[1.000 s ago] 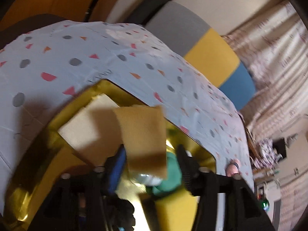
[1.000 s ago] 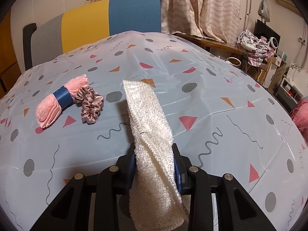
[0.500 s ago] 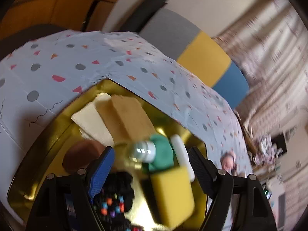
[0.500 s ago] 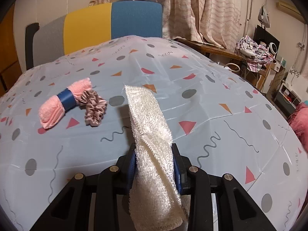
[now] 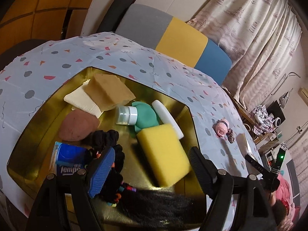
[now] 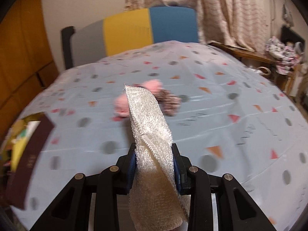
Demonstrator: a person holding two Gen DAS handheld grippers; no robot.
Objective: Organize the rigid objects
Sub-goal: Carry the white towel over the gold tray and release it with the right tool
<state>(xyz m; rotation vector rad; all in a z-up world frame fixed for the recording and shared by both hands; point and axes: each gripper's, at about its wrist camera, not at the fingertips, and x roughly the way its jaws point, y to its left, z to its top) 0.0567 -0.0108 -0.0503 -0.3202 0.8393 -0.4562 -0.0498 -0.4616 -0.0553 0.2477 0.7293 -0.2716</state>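
Note:
My left gripper hangs open over the gold tray, nothing between its fingers. In the tray lie a tan cloth on a cream cloth, a brown pad, a green bottle with a clear cap, a white piece, a yellow sponge, a blue tissue pack and black hair ties. My right gripper is shut on a white fluffy cloth, held above the patterned tablecloth.
A pink rolled towel and a brownish scrunchie lie on the cloth past the right gripper; the same towel shows right of the tray. The tray's dark edge is at the left. A grey, yellow and blue chair back stands behind the table.
My left gripper let go of the tan cloth, which now lies in the tray, and pulled back opened. The right gripper swung left with the white cloth, bringing the tray's edge into view.

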